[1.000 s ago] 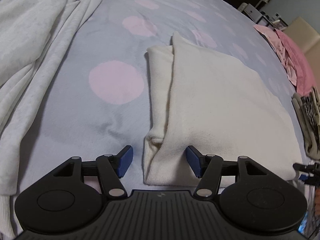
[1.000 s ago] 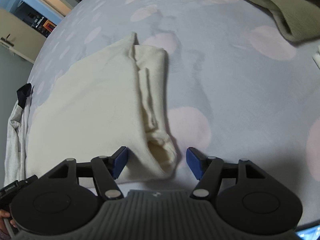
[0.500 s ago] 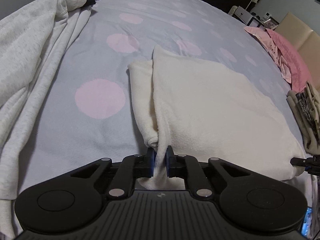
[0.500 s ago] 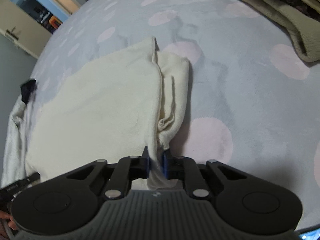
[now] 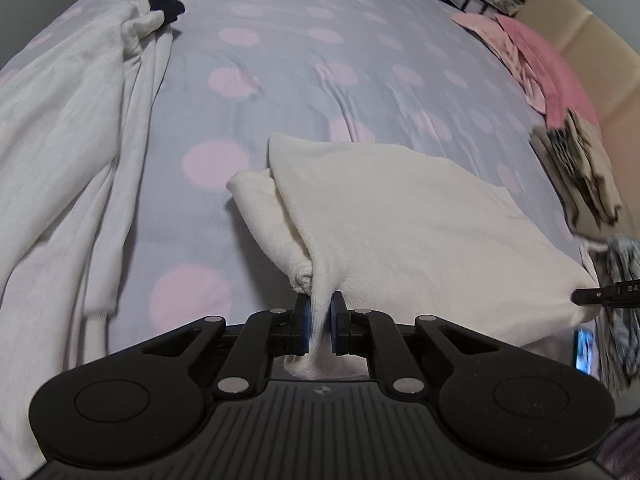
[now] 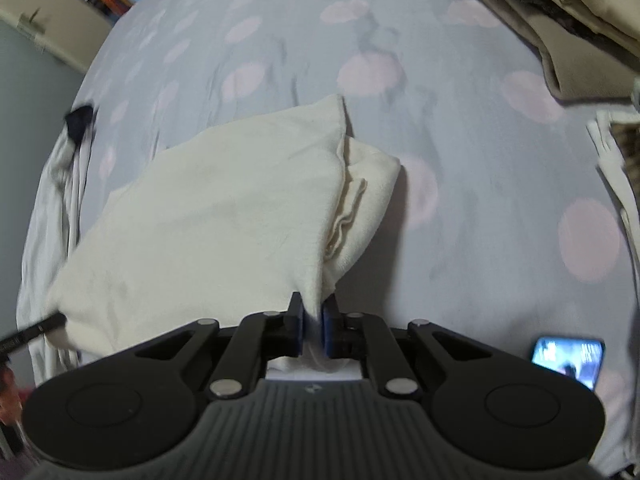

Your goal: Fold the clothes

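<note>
We see a cream cloth (image 5: 400, 216) lying on a bed (image 5: 312, 40). The bed has a grey cover with pink dots. The cloth is folded, with a rolled-up part tucked under each side.

The left tongs (image 5: 320, 322) are squeezed tight on one near corner of the cloth. The blue pads (image 5: 305, 326) pinch a thin bit of the cloth between them. The cloth spreads out ahead of these tongs and off to their right. At the far right of this view, the black tip of the other tongs touches the cloth's other near corner.

The right tongs (image 6: 311, 332) are squeezed tight on that other near corner of the same cloth (image 6: 224, 216). Here the cloth spreads out ahead of the tongs and off to their left. The near edge of the cloth looks lifted a little, and the far part rests on the bed (image 6: 480, 200).

To the left of the left tongs lies a big white top (image 5: 68, 152), all loose and crumpled. A small dark thing (image 5: 165, 3) sits at its far end. Far ahead and to the right of the left tongs lie some pink clothes (image 5: 532, 56). Nearer on that side is a pile of brown clothes (image 5: 584, 168).

Just to the right of the right tongs lies a phone (image 6: 567, 360) with its screen lit up.
</note>
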A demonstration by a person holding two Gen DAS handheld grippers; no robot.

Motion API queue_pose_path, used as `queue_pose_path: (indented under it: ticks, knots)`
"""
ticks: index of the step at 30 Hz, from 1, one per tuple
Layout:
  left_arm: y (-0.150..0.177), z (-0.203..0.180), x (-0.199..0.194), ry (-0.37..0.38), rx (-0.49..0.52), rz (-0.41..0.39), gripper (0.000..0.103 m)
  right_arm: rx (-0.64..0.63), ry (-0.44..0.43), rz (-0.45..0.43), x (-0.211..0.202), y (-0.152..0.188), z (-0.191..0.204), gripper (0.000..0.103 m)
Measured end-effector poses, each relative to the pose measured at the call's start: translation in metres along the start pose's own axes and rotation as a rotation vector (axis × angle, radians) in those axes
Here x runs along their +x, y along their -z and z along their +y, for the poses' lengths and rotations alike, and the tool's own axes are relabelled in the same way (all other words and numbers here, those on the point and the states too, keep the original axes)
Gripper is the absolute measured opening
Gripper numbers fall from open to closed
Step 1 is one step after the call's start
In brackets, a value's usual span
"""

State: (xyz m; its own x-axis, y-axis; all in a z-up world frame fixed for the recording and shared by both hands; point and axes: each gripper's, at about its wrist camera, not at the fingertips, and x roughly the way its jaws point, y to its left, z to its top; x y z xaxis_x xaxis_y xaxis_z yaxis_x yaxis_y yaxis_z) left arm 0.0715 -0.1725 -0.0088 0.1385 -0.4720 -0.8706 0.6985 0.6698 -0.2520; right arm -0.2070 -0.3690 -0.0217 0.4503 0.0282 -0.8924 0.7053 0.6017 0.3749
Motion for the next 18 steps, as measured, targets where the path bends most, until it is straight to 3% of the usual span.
queue_pose_path:
  ticks: [9, 18]
  knots:
    - [0.059, 0.0, -0.043, -0.022, 0.072, 0.018, 0.007, -0.246, 0.035, 0.08, -0.018, 0.08, 0.028, 0.01]
    - [0.094, -0.006, -0.01, -0.151, 0.181, 0.121, 0.007, -0.423, 0.201, 0.155, 0.015, 0.117, 0.052, 0.01]
